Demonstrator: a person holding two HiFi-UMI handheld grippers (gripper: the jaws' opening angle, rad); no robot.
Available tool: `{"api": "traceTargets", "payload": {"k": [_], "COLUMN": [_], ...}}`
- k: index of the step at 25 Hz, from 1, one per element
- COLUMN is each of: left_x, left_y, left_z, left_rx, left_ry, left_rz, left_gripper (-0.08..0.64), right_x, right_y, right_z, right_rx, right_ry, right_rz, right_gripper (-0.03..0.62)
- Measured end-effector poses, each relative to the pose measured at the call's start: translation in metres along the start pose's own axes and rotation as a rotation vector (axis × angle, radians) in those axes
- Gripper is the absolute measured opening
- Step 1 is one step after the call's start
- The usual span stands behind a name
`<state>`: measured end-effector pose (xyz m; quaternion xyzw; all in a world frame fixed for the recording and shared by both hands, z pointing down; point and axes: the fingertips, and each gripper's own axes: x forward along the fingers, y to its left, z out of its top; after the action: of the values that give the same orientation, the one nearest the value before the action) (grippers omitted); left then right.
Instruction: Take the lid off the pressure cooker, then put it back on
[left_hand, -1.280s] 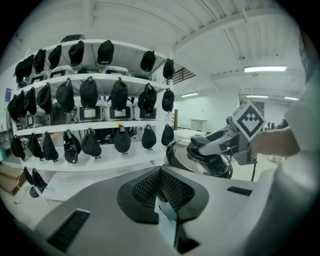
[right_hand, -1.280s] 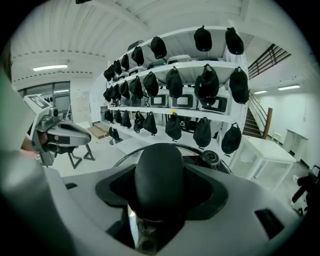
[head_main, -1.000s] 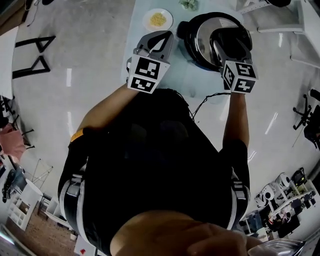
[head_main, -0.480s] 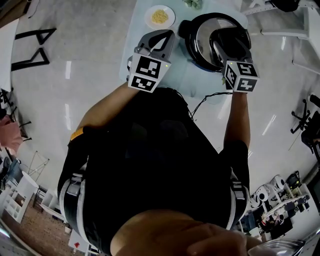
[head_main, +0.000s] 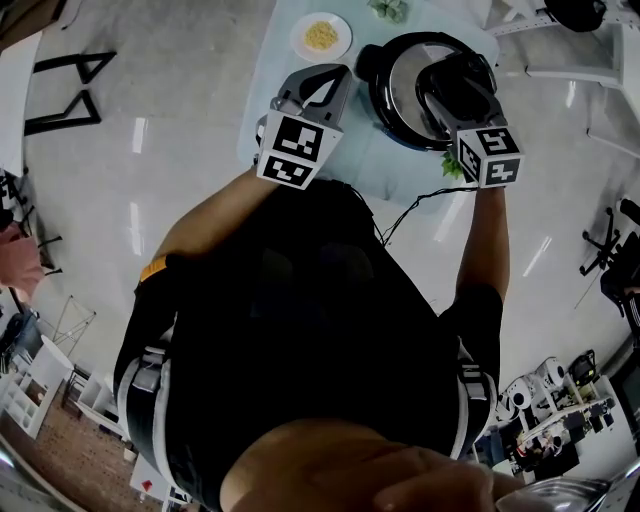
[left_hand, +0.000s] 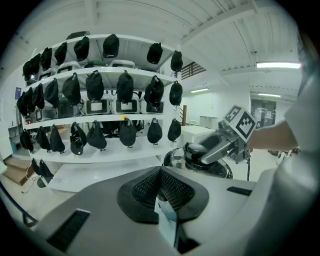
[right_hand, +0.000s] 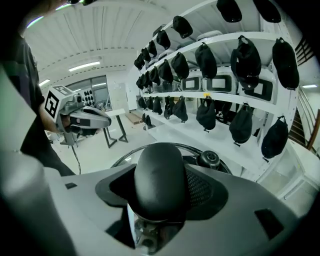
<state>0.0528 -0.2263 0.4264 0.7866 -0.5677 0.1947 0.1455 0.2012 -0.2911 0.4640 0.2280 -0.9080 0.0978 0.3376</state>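
In the head view, the pressure cooker (head_main: 376, 95) stood on the pale table (head_main: 375, 160) with its lid (head_main: 405, 72) seemingly seated. The right gripper (head_main: 455, 88) reached over it, and the left gripper (head_main: 318, 85) was held just beside the pot. The left gripper view showed those jaws pressed together on nothing. In the right gripper view the jaws were clamped round the lid's black handle (right_hand: 159, 180); the lid is probably heavy, rigid steel, so that smooth knob wants a firm hold.

One round black pressure cooker (head_main: 380, 102), one steel lid (head_main: 405, 80), one white round plate (head_main: 298, 40) of yellow food. Two grey plastic claws: left claw (head_main: 318, 78), right claw (head_main: 455, 85). One pale-blue bench (head_main: 365, 150).
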Motion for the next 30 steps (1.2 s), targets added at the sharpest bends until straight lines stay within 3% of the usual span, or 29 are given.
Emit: {"api": "traceTargets", "payload": {"k": [7, 18, 30], "left_x": [0.007, 0.017, 0.016], "left_y": [-0.004, -0.017, -0.033], "left_z": [-0.002, 0.004, 0.008], "left_rx": [0.006, 0.026, 0.04], "left_ry": [0.016, 0.023, 0.017], "left_rz": [-0.002, -0.019, -0.034], "left_gripper": [0.008, 0.008, 0.006], "right_x": [0.004, 0.013, 0.012], "right_y": [-0.001, 0.001, -0.003], "right_z": [0.001, -0.002, -0.003], "right_rx": [-0.035, -0.06, 0.008], "right_ry": [-0.017, -0.048, -0.057], "right_rz": [0.08, 0.111, -0.031], "right_gripper": [0.298, 0.299, 0.291]}}
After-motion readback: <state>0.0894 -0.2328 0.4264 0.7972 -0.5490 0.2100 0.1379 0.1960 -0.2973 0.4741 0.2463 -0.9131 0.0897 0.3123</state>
